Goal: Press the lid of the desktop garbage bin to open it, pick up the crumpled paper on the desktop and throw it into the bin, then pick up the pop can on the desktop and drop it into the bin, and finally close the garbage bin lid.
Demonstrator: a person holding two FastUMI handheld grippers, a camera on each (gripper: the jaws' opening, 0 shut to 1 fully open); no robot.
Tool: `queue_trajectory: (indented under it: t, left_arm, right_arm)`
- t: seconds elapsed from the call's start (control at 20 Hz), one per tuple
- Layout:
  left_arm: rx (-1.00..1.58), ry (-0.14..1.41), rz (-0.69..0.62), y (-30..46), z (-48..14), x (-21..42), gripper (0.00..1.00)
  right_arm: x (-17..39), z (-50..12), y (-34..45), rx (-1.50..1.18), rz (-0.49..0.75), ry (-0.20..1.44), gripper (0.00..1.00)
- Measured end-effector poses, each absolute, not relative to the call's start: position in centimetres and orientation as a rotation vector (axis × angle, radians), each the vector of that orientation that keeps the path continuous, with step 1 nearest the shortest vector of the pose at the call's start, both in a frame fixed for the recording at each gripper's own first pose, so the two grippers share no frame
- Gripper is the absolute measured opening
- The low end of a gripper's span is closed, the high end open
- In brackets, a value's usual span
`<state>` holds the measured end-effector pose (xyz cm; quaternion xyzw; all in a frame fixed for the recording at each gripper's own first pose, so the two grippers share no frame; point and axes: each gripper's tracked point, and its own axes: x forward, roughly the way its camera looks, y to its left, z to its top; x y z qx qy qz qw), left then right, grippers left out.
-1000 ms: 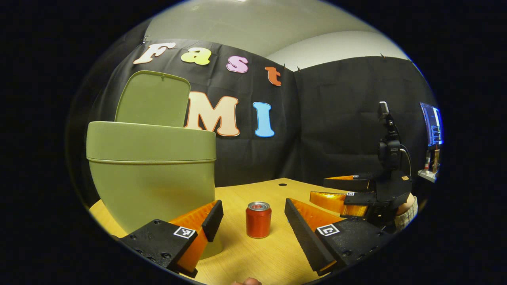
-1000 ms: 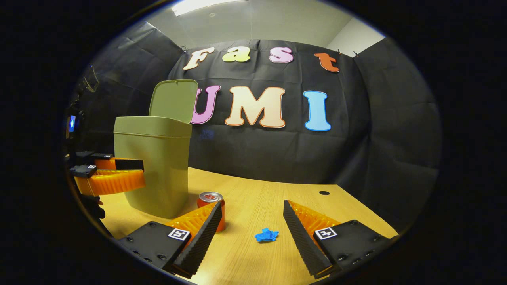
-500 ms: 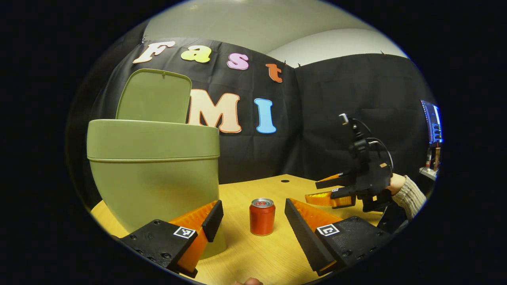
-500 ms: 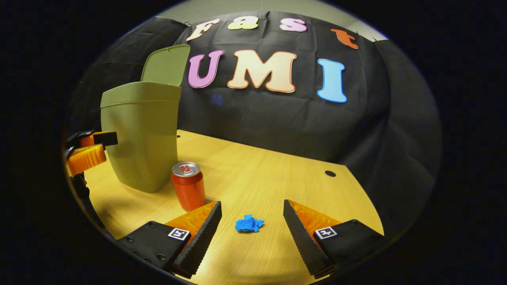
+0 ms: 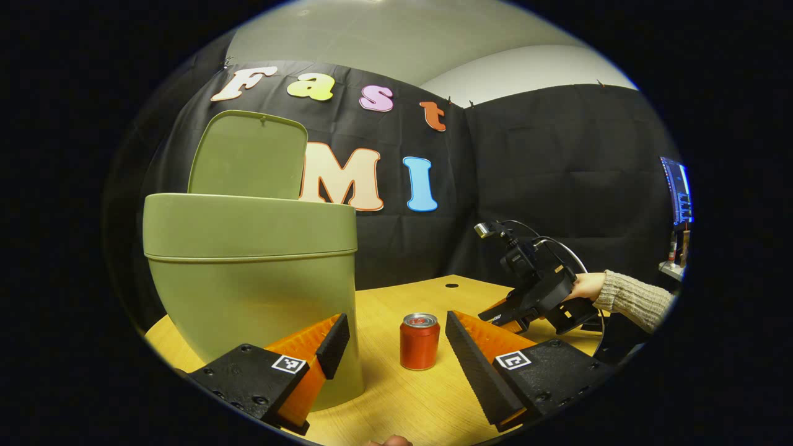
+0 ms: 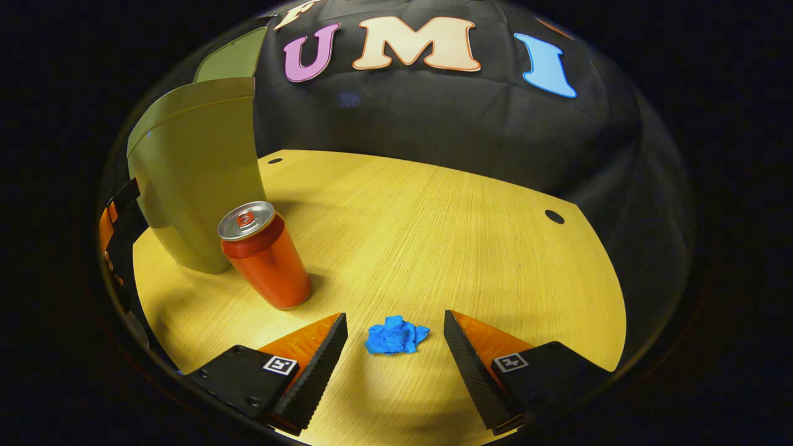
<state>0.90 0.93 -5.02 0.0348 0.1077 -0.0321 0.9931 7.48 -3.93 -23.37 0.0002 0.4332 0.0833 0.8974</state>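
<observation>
Two tools, both with fingers spread and empty. Left tool (image 5: 391, 347): garbage bin (image 5: 248, 272), lid (image 5: 248, 155) raised, just beside its left finger; pop can (image 5: 419, 341) upright ahead between the fingers. Right tool (image 6: 394, 350): crumpled paper (image 6: 394, 335) on the surface (image 6: 446, 223) directly ahead, centred between the fingertips, apparently not yet touched; this tool is the nearer.

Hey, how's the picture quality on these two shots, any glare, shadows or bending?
Left gripper view: sharp, fisheye bulges the bin. Right gripper view: table edge curves strongly, bright glint on the pop can top, soft shadow beneath the crumpled paper.
</observation>
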Motion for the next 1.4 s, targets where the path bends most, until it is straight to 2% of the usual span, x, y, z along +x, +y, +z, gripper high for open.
queue_trajectory:
  t: [0.4, 0.5, 0.55, 0.6, 0.75, 0.8, 0.85, 0.9, 0.95, 1.0, 1.15, 1.2, 1.25, 1.4]
  left_arm:
    - [0.054, 0.236, -0.059, 1.2, -5.7, 1.1, 0.95]
    - [0.051, 0.239, -0.060, 1.3, -5.9, 1.1, 0.95]
    - [0.048, 0.242, -0.059, 1.2, -6.0, 1.1, 0.99]
    - [0.046, 0.246, -0.060, 1.3, -6.1, 1.2, 0.95]
    - [0.041, 0.250, -0.055, 1.5, -6.1, 1.1, 0.95]
    - [0.040, 0.250, -0.053, 1.5, -6.1, 1.1, 0.95]
    - [0.040, 0.250, -0.052, 1.5, -6.1, 1.1, 0.95]
    - [0.040, 0.251, -0.051, 1.5, -6.1, 1.0, 0.99]
    - [0.040, 0.250, -0.052, 1.4, -6.0, 1.1, 0.99]
    - [0.041, 0.249, -0.054, 1.4, -6.0, 1.0, 0.95]
    - [0.034, 0.250, -0.059, 1.2, -6.0, 0.9, 0.95]
    - [0.032, 0.255, -0.062, 0.9, -6.1, 0.9, 0.95]
    - [0.030, 0.260, -0.065, 0.9, -6.2, 0.8, 0.95]
    - [0.024, 0.275, -0.074, 0.5, -6.5, 0.7, 0.95]
  right_arm:
    - [7.3, -26.1, -3.8, -0.002, 0.162, 0.989, 0.99]
    - [7.0, -26.4, -3.4, 0.031, 0.172, 1.005, 0.92]
    - [6.8, -26.6, -3.1, 0.059, 0.178, 1.016, 0.86]
    - [6.8, -26.7, -3.3, 0.059, 0.172, 1.018, 0.80]
    - [6.5, -26.5, -3.4, 0.040, 0.172, 1.013, 0.38]
    - [6.6, -26.2, -3.6, 0.029, 0.158, 0.998, 0.38]
    - [6.4, -26.3, -3.7, 0.020, 0.154, 0.996, 0.24]
    - [6.2, -26.0, -3.6, 0.017, 0.156, 1.000, 0.24]
    - [6.1, -25.9, -3.6, 0.018, 0.154, 0.997, 0.24]
    - [6.2, -25.4, -3.4, 0.022, 0.154, 0.986, 0.24]
    - [6.9, -22.8, -3.1, 0.036, 0.156, 0.937, 0.24]
    - [7.3, -21.6, -3.0, 0.036, 0.154, 0.916, 0.21]
    - [7.3, -20.5, -2.8, 0.038, 0.159, 0.898, 0.24]
    - [8.4, -16.0, -2.0, 0.026, 0.176, 0.829, 0.24]
